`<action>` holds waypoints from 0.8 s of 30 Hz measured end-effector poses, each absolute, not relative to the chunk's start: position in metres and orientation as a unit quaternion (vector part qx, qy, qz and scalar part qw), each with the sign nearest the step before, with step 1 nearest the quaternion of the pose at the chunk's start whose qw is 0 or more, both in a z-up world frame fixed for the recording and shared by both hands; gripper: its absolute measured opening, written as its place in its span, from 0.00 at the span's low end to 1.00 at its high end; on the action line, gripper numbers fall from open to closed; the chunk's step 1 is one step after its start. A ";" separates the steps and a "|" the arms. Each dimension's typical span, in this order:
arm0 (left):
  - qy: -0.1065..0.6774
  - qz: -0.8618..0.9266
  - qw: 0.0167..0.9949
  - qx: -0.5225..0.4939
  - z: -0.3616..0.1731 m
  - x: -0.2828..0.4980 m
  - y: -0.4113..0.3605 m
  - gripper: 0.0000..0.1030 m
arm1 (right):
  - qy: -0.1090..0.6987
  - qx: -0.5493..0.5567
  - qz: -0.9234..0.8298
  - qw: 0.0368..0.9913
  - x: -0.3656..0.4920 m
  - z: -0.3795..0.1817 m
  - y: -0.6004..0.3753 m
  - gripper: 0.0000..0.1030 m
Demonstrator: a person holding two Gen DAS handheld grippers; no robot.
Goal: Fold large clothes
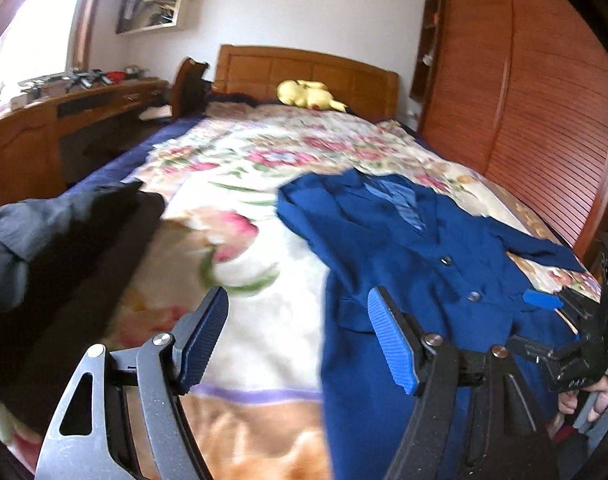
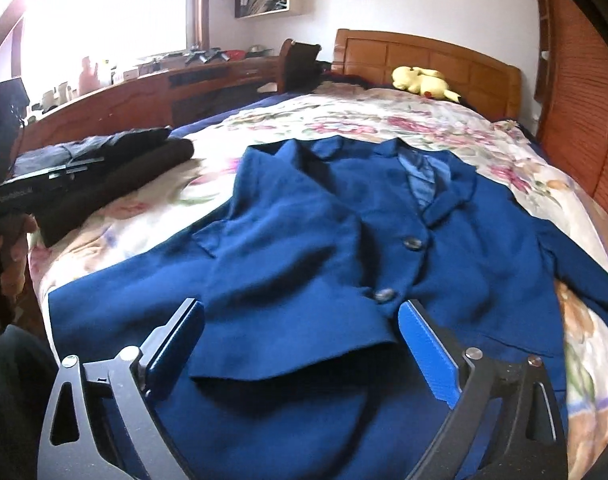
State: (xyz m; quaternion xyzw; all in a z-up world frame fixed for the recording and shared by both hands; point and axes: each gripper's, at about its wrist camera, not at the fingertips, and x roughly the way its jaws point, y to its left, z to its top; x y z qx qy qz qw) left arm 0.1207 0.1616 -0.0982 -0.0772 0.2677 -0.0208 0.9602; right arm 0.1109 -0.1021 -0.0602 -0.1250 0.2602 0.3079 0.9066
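Observation:
A dark blue jacket (image 2: 304, 216) with two buttons lies face up and spread flat on the bed's floral blanket (image 2: 384, 120). Its lower part reaches the near edge of the bed. My right gripper (image 2: 301, 306) hovers open just above the jacket's hem, and nothing sits between its blue pads. In the left wrist view the jacket (image 1: 404, 248) lies to the right. My left gripper (image 1: 296, 294) is open over the blanket (image 1: 243, 160) by the jacket's left edge, holding nothing. The right gripper's body (image 1: 576, 320) shows at the far right, held by a hand.
A pile of folded dark clothes (image 2: 115, 160) sits on the bed's left side. A yellow plush toy (image 2: 422, 80) lies by the wooden headboard (image 2: 424, 52). A slatted wardrobe (image 1: 524, 100) runs along the right, and a cluttered desk (image 1: 83, 96) and chair along the left.

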 end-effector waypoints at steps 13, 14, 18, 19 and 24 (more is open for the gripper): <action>0.257 -0.065 0.963 -0.045 -0.090 0.126 0.160 0.71 | 0.340 -0.186 0.309 0.869 0.118 -0.094 -0.066 0.57; 0.257 -0.071 0.963 -0.045 -0.091 0.127 0.158 0.71 | 0.343 -0.186 0.306 0.868 0.121 -0.093 -0.068 0.49; 0.260 -0.084 0.961 -0.040 -0.093 0.135 0.148 0.71 | 0.320 -0.197 0.278 0.884 0.129 -0.076 -0.068 0.18; 0.265 -0.084 0.960 -0.042 -0.095 0.137 0.147 0.71 | 0.309 -0.194 0.269 0.891 0.131 -0.068 -0.072 0.16; 0.275 -0.097 0.955 -0.046 -0.098 0.146 0.136 0.71 | 0.262 -0.158 0.250 0.918 0.140 -0.027 -0.095 0.14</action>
